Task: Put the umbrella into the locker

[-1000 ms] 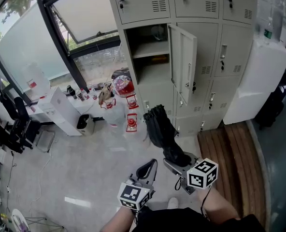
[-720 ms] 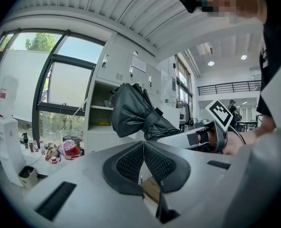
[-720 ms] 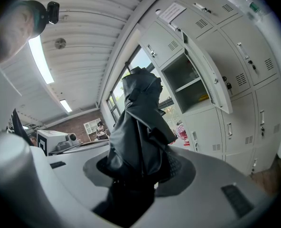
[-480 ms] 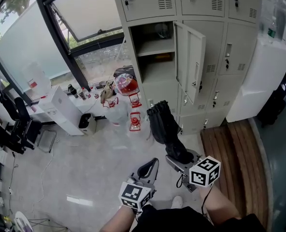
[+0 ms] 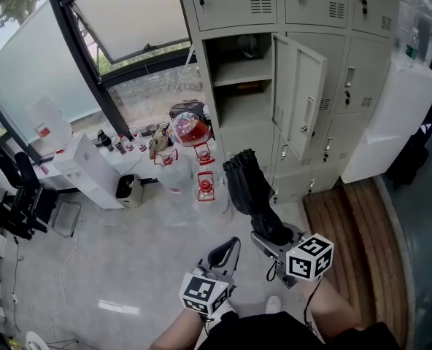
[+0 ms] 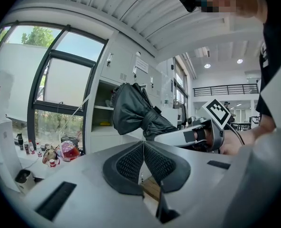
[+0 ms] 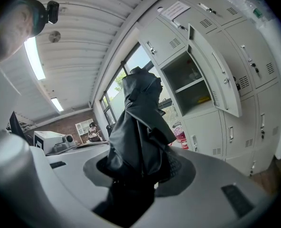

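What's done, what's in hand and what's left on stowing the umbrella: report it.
Done: the locker door stands open, and the folded black umbrella is picked up, with the right gripper shut on its near end. In hand: it is held out toward the open compartment, well short of it. Left: putting it inside. The left gripper is shut and empty.

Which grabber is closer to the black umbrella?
Right. The right gripper is clamped on the lower end of the umbrella, so it touches it. The left gripper is off to the umbrella's left, jaws together, holding nothing.
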`<state>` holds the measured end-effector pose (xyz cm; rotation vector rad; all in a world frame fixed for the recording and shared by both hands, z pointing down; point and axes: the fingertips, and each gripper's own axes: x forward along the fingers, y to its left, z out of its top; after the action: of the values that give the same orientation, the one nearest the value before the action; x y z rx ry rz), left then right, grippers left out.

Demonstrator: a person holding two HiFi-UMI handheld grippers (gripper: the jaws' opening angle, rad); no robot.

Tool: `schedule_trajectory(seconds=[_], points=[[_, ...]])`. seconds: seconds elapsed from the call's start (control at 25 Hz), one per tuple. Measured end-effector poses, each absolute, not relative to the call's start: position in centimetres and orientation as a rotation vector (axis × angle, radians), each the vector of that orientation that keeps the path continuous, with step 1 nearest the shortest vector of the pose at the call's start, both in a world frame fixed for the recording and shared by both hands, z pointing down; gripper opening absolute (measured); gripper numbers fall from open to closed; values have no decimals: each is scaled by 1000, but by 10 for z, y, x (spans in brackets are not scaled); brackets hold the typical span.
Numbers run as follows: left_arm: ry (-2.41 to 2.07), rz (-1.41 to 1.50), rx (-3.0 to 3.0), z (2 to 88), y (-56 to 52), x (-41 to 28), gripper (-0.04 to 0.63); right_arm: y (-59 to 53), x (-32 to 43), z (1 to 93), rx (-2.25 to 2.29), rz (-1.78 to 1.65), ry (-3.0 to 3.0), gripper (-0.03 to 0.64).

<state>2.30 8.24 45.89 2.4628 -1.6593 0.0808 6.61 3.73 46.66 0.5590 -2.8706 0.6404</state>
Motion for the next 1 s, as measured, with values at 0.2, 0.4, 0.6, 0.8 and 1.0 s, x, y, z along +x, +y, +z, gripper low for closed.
schedule_trajectory(seconds=[0.2,0.4,0.6,0.8,1.0], points=[[-1633,57,2491,457,74,-3,17,30,42,465,606,646,-2863,236],[-1612,40,2518,455,66,-29,17,24,15,466,636,648,-2854,236],[-1586,39,2538,455,62,-60,17,21,-16,466,659,655,-2848,236],[-1556,39,2557,459,60,-88,17,20,-46,468,679,665,-2847,236],[-1537,46,2569,460,61,-113,17,21,-73,470,693,678,-2845,236]])
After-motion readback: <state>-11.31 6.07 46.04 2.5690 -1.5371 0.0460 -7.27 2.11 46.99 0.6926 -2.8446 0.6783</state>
